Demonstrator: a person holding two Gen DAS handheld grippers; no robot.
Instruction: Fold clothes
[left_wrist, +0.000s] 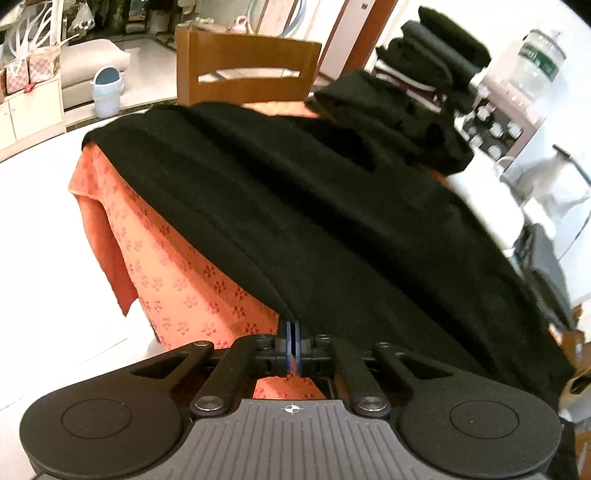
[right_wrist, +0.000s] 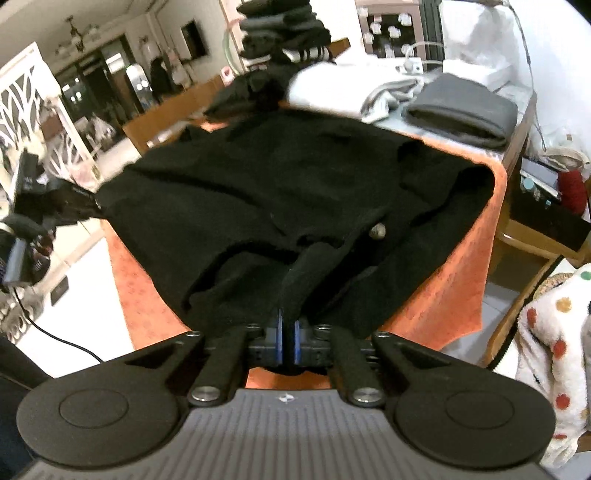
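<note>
A black garment (left_wrist: 332, 206) lies spread over the orange patterned tablecloth (left_wrist: 177, 273). In the left wrist view my left gripper (left_wrist: 294, 334) is shut on the garment's near edge, and the cloth rises from the pinch toward the table's far side. In the right wrist view the same black garment (right_wrist: 280, 184) covers most of the table. A small pale button (right_wrist: 377, 232) shows near its middle. My right gripper (right_wrist: 288, 326) is shut on a bunched strip of the near hem, which runs up from between the blue pads (right_wrist: 296, 345).
A wooden chair (left_wrist: 247, 70) stands behind the table. Stacked dark folded clothes (left_wrist: 432, 70) sit at the far right, with a folded grey item (right_wrist: 461, 110) and white cloth (right_wrist: 340, 92) beside them. A cabinet with a jar (left_wrist: 532, 66) stands to the right. The tablecloth (right_wrist: 454, 280) hangs over the table's right edge.
</note>
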